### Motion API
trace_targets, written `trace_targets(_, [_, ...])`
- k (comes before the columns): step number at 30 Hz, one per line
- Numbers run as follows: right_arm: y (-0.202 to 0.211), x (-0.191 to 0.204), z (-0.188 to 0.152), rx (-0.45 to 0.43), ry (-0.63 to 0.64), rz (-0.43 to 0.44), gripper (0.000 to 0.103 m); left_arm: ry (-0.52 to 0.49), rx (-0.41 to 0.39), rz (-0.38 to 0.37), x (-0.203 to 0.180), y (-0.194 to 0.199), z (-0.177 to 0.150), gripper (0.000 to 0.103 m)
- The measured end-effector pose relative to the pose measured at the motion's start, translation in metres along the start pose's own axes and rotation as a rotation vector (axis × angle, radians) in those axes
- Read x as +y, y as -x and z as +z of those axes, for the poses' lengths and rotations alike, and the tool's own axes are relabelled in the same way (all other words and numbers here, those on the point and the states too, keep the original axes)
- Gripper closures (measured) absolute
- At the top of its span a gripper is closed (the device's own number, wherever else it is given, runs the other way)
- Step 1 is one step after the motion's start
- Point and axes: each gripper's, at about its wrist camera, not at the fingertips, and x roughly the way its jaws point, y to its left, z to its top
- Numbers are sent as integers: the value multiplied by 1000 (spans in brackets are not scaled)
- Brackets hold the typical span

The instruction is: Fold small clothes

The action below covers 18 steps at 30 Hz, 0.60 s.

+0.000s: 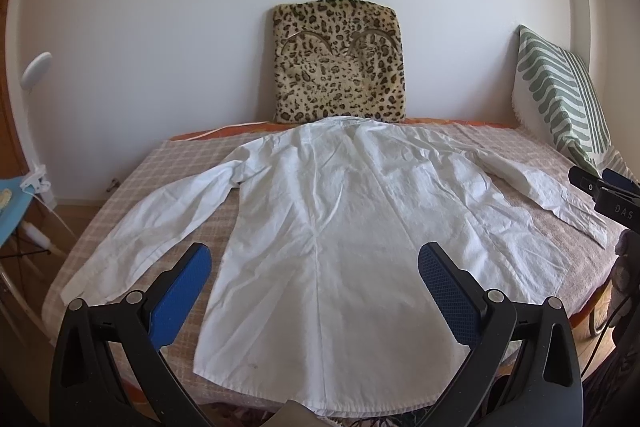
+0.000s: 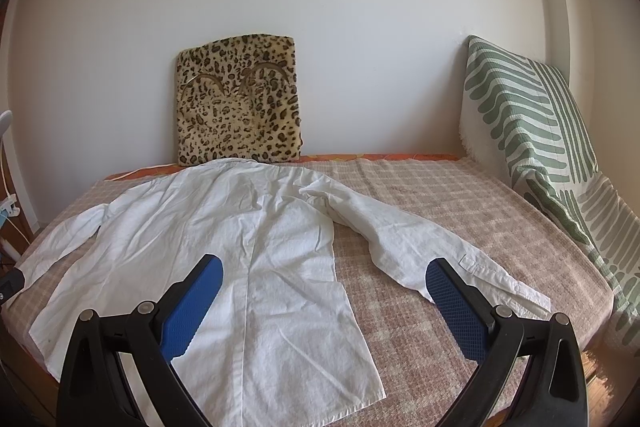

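A white long-sleeved shirt (image 1: 340, 227) lies flat, back up, on the bed, collar toward the wall and both sleeves spread out. My left gripper (image 1: 314, 263) is open and empty, held above the shirt's hem. My right gripper (image 2: 324, 275) is open and empty, above the shirt's right side, with the right sleeve (image 2: 420, 247) running under its right finger. The shirt fills the left half of the right wrist view (image 2: 224, 251). The right gripper's tip shows at the right edge of the left wrist view (image 1: 600, 187), near the sleeve cuff.
The bed has a pink checked cover (image 2: 460, 203). A leopard-print cushion (image 1: 340, 63) leans on the wall behind the collar. A green-striped pillow (image 2: 528, 131) stands at the right. A white clip lamp (image 1: 36, 71) and a blue surface (image 1: 12, 199) are left of the bed.
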Motion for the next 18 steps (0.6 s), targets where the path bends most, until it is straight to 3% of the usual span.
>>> trace_targets(18, [0,1,1,-9,7,-8,0,3,-10,8,1,0,-1,0])
